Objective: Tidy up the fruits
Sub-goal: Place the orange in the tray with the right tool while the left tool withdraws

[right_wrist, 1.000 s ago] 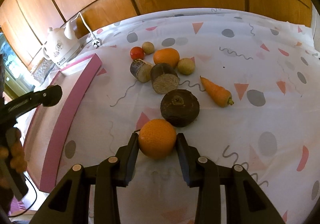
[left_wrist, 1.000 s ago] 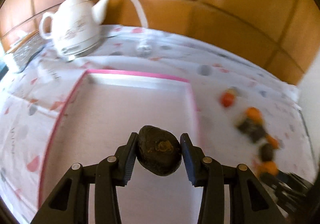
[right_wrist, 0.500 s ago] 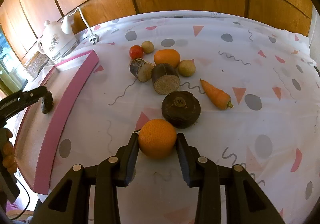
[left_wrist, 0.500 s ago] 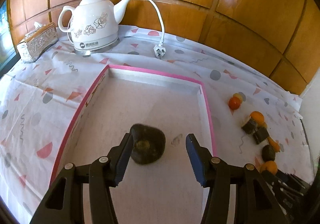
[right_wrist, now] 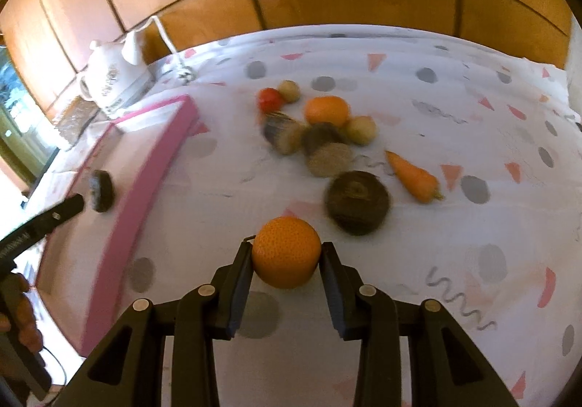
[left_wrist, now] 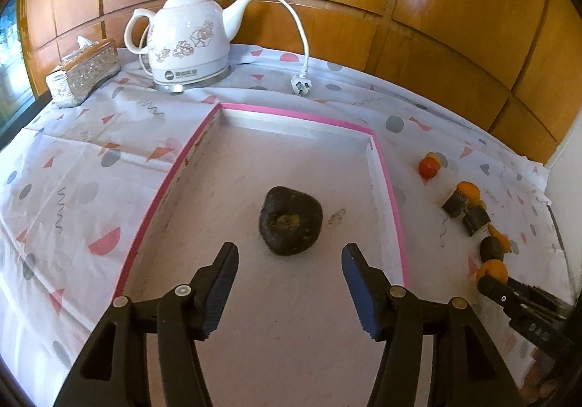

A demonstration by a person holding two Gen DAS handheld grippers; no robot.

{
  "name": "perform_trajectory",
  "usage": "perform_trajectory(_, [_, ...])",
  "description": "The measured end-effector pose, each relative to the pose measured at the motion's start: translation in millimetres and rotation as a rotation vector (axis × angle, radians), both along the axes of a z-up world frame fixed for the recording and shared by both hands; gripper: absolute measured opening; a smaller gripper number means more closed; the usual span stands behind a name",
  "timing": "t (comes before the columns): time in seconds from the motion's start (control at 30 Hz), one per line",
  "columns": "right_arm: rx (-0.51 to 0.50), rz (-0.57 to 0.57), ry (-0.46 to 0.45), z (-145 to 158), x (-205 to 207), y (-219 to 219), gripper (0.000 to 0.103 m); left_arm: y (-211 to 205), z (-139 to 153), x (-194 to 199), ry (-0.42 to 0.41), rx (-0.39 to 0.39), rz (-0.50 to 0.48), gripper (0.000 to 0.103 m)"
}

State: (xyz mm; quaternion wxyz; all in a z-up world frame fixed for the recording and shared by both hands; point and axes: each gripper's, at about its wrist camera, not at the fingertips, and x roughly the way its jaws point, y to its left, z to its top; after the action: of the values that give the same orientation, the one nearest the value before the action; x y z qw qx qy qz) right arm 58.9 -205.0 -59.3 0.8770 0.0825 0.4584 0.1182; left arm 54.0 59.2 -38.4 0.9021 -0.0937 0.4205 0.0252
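A dark round fruit (left_wrist: 290, 220) lies on the floor of the pink-rimmed tray (left_wrist: 387, 185). Just short of it, my left gripper (left_wrist: 289, 259) has its jaws opening, with nothing between the pads. In the right wrist view my right gripper (right_wrist: 285, 256) is shut on an orange (right_wrist: 286, 252), held above the patterned cloth. Beyond it lie another dark round fruit (right_wrist: 357, 201), a carrot (right_wrist: 413, 176), a second orange (right_wrist: 326, 110), a tomato (right_wrist: 270, 99) and several brown and pale pieces. That view also catches the released dark fruit (right_wrist: 101, 190) inside the tray.
A white teapot (left_wrist: 185, 39) on its base stands behind the tray, its cord and plug (left_wrist: 301, 84) trailing right. A glittery tissue box (left_wrist: 83, 72) sits at the back left. Wood panelling closes the far side. A hand (right_wrist: 22, 319) shows at the left edge.
My left gripper let go of the dark fruit, which now rests in the tray, and drew back with its jaws spreading. The right gripper keeps its hold on the orange and has lifted slightly.
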Motion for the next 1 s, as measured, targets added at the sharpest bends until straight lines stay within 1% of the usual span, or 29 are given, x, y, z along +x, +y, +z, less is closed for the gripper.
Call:
perform_trajectory(0.2, [0.035,0.135,-0.027,19,5,37,0.037,16,2,-7,-0.009,-0.001,0.042,0.063])
perform_trajectory(0.37, [0.061,0.258,-0.045,36,13,82,0.037,35,2,-10,-0.014,-0.002,0.086,0.064])
perform_trajectory(0.5, [0.053,0.335,-0.051,41,18,116,0.037,47,-1,-14,-0.008,-0.009,0.123,0.064])
perform_trajectory(0.6, [0.027,0.385,-0.049,40,21,139,0.037,51,-1,-16,-0.009,-0.007,0.134,0.064])
perform_trajectory(0.73, [-0.032,0.408,-0.026,30,24,158,0.038,52,-2,-18,-0.008,-0.016,0.137,0.066])
perform_trajectory(0.8, [-0.022,0.413,-0.013,25,24,160,0.039,51,-2,-18,-0.008,-0.016,0.130,0.066])
perform_trajectory(1.0, [-0.008,0.373,-0.027,27,21,149,0.040,43,2,-20,-0.023,-0.009,0.114,0.066])
